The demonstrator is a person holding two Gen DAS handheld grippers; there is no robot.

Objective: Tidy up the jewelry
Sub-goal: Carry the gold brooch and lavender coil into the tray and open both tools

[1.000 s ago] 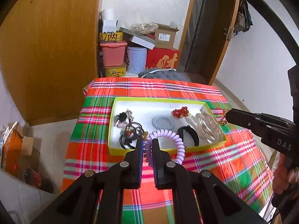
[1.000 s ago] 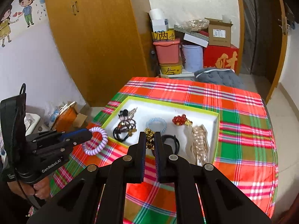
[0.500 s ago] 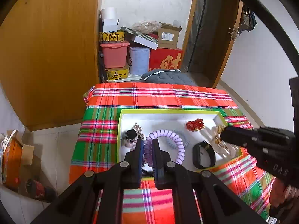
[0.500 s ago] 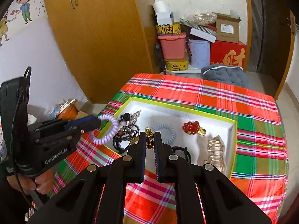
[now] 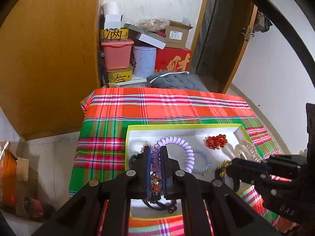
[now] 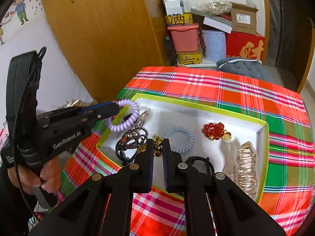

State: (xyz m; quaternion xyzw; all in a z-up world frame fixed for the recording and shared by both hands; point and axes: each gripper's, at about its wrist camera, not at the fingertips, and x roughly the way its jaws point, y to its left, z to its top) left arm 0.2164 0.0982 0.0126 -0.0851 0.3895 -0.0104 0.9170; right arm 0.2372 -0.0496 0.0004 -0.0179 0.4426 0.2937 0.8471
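Note:
A white tray with a yellow-green rim (image 5: 183, 126) (image 6: 198, 106) lies on the plaid cloth. My left gripper (image 5: 156, 153) (image 6: 116, 107) is shut on a purple spiral hair tie (image 5: 182, 147) (image 6: 126, 124), held over the tray's left end. My right gripper (image 6: 157, 147) (image 5: 226, 167) is shut on a small gold bead piece (image 6: 157, 140) (image 5: 223, 167) above the tray's near middle. Inside the tray lie a blue spiral tie (image 6: 180, 138), a red bead cluster (image 6: 214, 130) (image 5: 215, 141), a clear hair clip (image 6: 247, 165), dark beaded bands (image 6: 132, 139) and a black band (image 6: 200, 162).
The plaid-covered table (image 6: 236, 86) drops off at its edges. A wooden wardrobe (image 6: 102, 35) stands to the left. Stacked boxes and tubs (image 6: 206, 31) and a grey cushion (image 6: 242, 66) sit behind the table. A hand (image 6: 47, 177) grips the left tool.
Both grippers moved forward and down over the tray, the purple tie and the gold piece still gripped. The left one shifted from the front rim to above the tray's left part.

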